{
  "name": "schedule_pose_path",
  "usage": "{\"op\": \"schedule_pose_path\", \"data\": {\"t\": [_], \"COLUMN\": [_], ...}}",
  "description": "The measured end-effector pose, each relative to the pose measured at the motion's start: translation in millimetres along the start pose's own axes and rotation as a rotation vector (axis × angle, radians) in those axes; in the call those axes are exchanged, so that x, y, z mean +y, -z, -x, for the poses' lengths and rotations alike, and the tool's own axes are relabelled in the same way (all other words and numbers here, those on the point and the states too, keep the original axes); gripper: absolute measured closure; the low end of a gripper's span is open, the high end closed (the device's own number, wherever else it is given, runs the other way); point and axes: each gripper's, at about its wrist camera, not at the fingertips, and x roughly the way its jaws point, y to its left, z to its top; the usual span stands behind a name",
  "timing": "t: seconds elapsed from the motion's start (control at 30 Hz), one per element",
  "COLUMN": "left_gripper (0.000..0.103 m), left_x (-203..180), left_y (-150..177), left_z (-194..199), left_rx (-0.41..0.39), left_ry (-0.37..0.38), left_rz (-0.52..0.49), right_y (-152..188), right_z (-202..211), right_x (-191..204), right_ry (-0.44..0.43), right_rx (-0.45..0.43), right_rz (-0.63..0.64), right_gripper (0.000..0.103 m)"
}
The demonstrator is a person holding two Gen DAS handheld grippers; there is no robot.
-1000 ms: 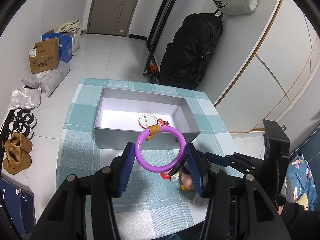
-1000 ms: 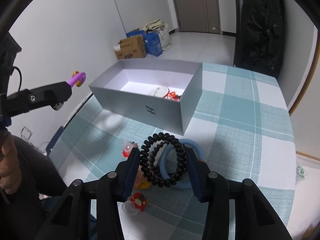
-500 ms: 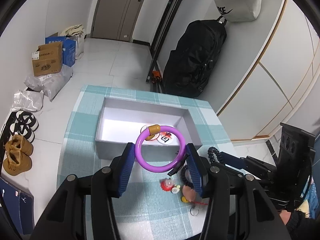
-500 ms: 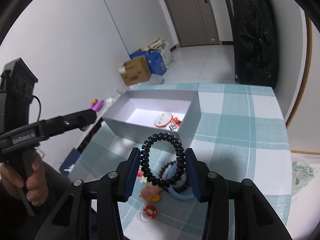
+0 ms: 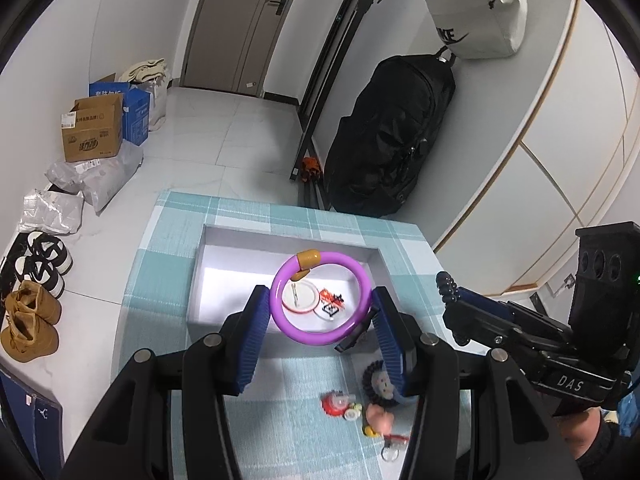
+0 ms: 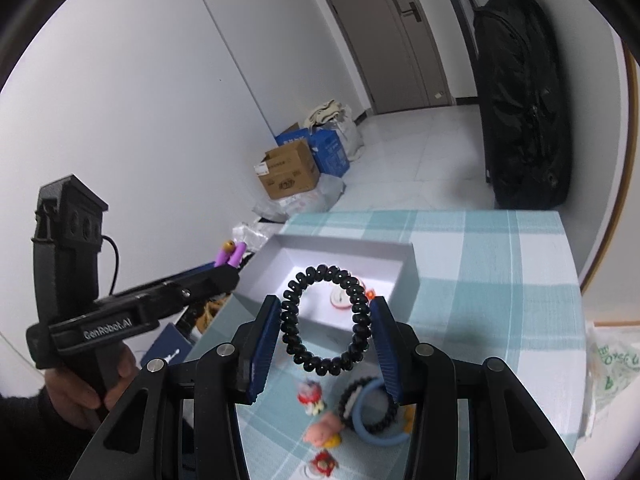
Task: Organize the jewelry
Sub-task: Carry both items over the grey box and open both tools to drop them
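The left gripper (image 5: 320, 308) clamped a purple ring (image 5: 320, 298), the right gripper (image 6: 325, 322) clamped a black ring (image 6: 325, 320), and only the right view showed a blue ring (image 6: 378, 420).

The box (image 5: 192, 280) sits on the table (image 5: 168, 248), toward its far end. In the box lie a disc (image 5: 300, 298) and a tag (image 5: 330, 306), side by side (tag to the right). Nearer than the box, a coil (image 6: 370, 412) rests on a ring (image 6: 384, 438), with charms (image 6: 320, 434) just left of them. Beyond the table stands a bag (image 5: 392, 140); shoes (image 5: 30, 320) lie on the floor left.
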Motion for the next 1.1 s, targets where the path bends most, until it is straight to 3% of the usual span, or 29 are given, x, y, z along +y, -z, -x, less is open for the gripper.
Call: {"op": "schedule_pose_path", "data": {"t": [0.2, 0.63, 1.1], "left_gripper": [0.057, 0.057, 0.057], "left_x": [1, 6, 7], "left_y": [-10, -20, -18], "left_z": [-10, -46, -74], "left_rx": [-0.002, 0.088, 0.162], "left_ry": [-0.003, -0.025, -0.054], "left_rz": [-0.001, -0.011, -0.039], "right_y": [-16, -36, -34], "right_z": [-17, -64, -83], "right_x": [-5, -25, -39], "right_ry": [-0.03, -0.063, -0.085], "right_rx": [0.022, 0.091, 0.128], "right_rz": [-0.004, -0.008, -0.04], "right_gripper": [0.059, 0.059, 0.058]}}
